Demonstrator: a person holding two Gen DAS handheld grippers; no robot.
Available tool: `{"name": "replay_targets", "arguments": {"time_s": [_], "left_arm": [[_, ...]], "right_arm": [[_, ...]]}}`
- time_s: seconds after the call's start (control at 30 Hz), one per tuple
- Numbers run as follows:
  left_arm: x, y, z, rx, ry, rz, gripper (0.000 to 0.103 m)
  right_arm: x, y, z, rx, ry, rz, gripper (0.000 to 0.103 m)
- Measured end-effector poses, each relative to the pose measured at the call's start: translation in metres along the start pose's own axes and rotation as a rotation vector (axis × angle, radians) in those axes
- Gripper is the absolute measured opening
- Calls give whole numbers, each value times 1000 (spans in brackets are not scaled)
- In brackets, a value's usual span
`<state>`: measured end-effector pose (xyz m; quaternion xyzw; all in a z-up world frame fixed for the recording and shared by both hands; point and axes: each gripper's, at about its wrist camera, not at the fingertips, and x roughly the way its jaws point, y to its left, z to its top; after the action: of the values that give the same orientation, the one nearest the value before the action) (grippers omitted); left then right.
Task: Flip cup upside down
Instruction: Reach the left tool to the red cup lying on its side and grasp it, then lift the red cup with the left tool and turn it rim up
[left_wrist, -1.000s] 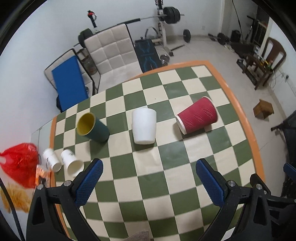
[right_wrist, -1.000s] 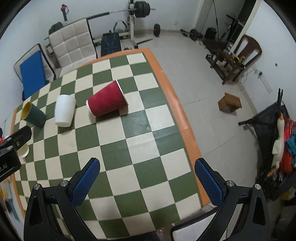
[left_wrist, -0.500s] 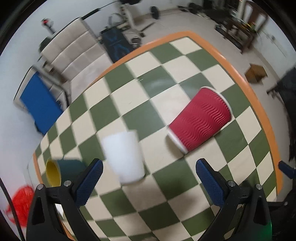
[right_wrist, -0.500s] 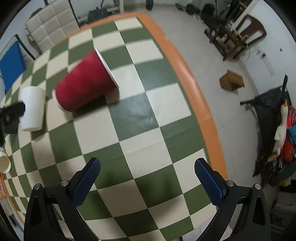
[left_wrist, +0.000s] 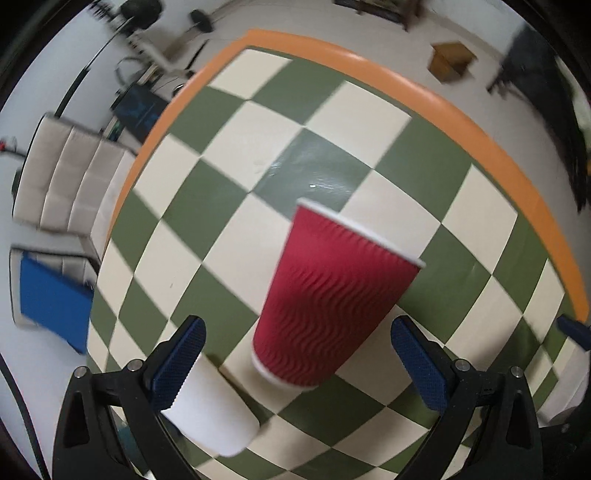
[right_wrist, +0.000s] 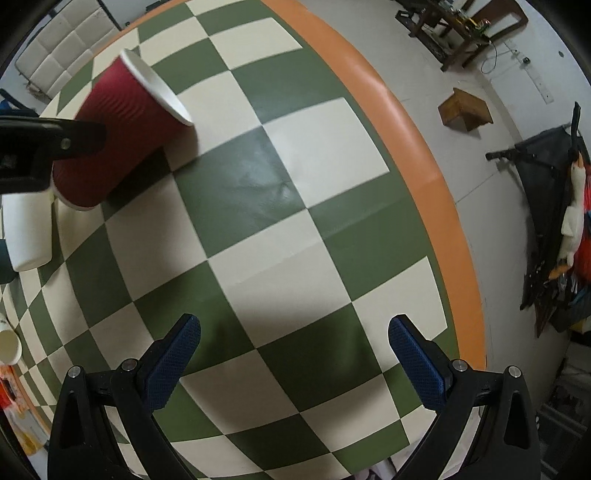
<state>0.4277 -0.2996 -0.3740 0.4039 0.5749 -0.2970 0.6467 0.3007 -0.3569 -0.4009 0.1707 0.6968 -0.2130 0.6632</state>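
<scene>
Green-and-cream chequered desk (left_wrist: 229, 122) with orange rim, gym room behind. Item: red ribbed paper cup with white rim (left_wrist: 332, 295), lying on its side on the desk, mouth pointing away from you, base nearest your left gripper (left_wrist: 295, 354). Your left jaws stood wide, either side of the base end, not touching. Your right gripper (right_wrist: 295, 354) hovered well apart, jaws wide, empty. Adjacent: white plastic cup (left_wrist: 214, 413), just beside. Handling, by judgement: light, thin-walled, easily crushed, apt to roll; you would grip mid-body gently, across the ribs.
</scene>
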Motion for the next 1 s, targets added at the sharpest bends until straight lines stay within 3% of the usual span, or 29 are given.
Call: {"name": "replay_targets", "arguments": {"time_s": [0.2, 0.33, 0.4, 0.6, 0.83, 1.0], "left_arm": [[23, -14, 15, 83, 42, 5, 103], [31, -18, 27, 102, 30, 13, 102], [32, -21, 30, 111, 29, 19, 90], [41, -17, 38, 116, 39, 30, 85], [42, -1, 41, 22, 35, -3, 83], [43, 25, 39, -130, 54, -95, 83]], "right_arm": [[3, -4, -1, 6, 14, 1, 103], [3, -5, -2, 8, 15, 0, 103], [1, -7, -3, 14, 16, 4, 103], [-3, -14, -4, 25, 8, 7, 103], [-9, -18, -5, 31, -9, 14, 103], [-12, -26, -4, 36, -21, 19, 103]]}}
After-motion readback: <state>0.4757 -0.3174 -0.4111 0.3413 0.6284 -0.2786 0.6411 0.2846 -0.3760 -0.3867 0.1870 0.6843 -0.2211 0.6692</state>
